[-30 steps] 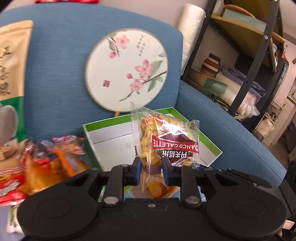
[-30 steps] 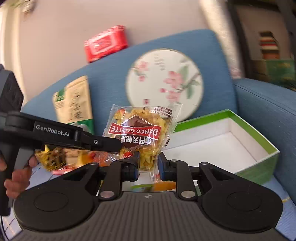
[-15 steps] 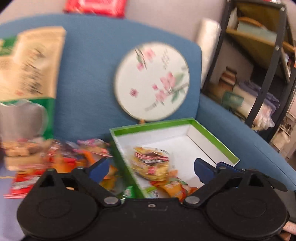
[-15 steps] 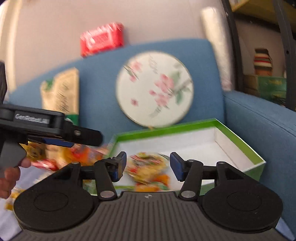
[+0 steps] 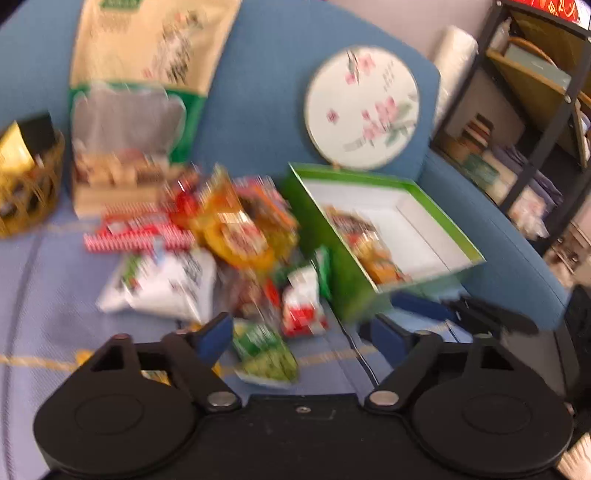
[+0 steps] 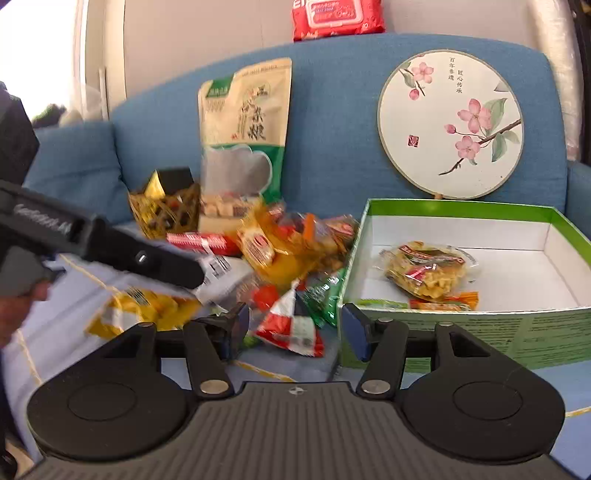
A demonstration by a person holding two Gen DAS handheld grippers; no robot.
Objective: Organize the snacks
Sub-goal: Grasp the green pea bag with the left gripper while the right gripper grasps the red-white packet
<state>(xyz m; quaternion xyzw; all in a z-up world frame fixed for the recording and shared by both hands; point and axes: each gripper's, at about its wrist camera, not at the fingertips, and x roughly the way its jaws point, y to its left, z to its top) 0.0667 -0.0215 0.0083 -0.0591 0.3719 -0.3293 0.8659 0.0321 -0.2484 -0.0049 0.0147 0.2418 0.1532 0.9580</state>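
Note:
A green box (image 6: 554, 332) with a white inside stands on the blue sofa seat, also in the left wrist view (image 5: 347, 280). A clear-wrapped yellow galette packet (image 6: 428, 271) lies inside it over an orange snack (image 6: 447, 303); the packet also shows, blurred, in the left wrist view (image 5: 358, 225). A pile of loose snack packets (image 6: 291, 247) (image 5: 236, 236) lies left of the box. My left gripper (image 5: 303, 334) is open and empty above the pile. My right gripper (image 6: 295, 328) is open and empty over a red and white packet (image 6: 291, 325).
A tall beige and green snack bag (image 6: 243, 133) and a round flowered fan (image 6: 450, 123) lean on the sofa back. A gold wire basket (image 6: 162, 208) stands at the left. A red wipes pack (image 6: 336, 16) lies on the backrest. A black shelf (image 5: 535, 110) stands right of the sofa.
Both grippers were shut on the galette packet, then opened and dropped it into the green box. Both have since pulled back and swung left toward the snack pile.

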